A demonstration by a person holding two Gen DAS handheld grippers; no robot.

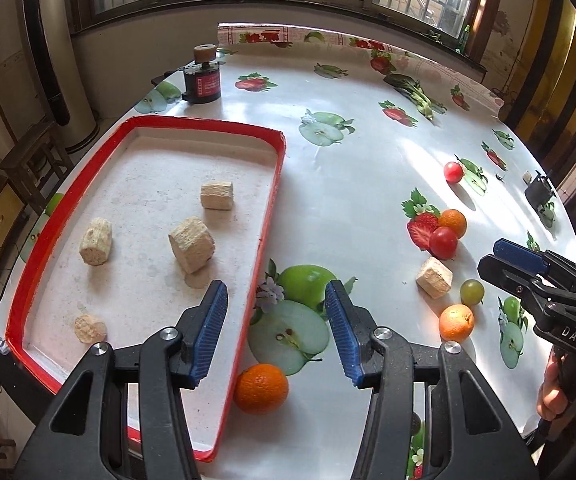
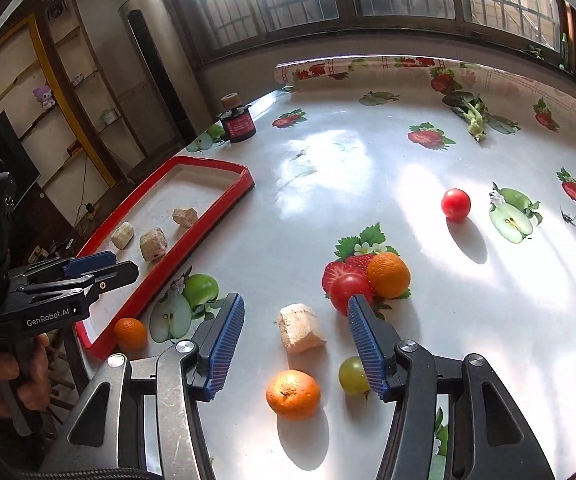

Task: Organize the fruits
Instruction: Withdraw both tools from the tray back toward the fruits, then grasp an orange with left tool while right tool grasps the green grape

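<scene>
Loose fruit sits on the fruit-print tabletop [image 2: 327, 168], outside the red-rimmed white tray [image 1: 276, 184] that holds four beige blocky chunks. Nearest target for the right tongs [image 2: 295, 344]: small round orange [image 2: 293, 394], lying between and just ahead of the spread blue pads; beige chunk [image 2: 299, 330] just beyond it, green grape [image 2: 352, 374] against the right pad. No long axis to align on, likely a straight drop. Right hand nearer to this cluster. Left tongs [image 1: 276, 330] spread, empty, straddling the tray's near rim; another orange [image 1: 261, 388] just outside that rim, beneath them. Both tongs pitched downward.
</scene>
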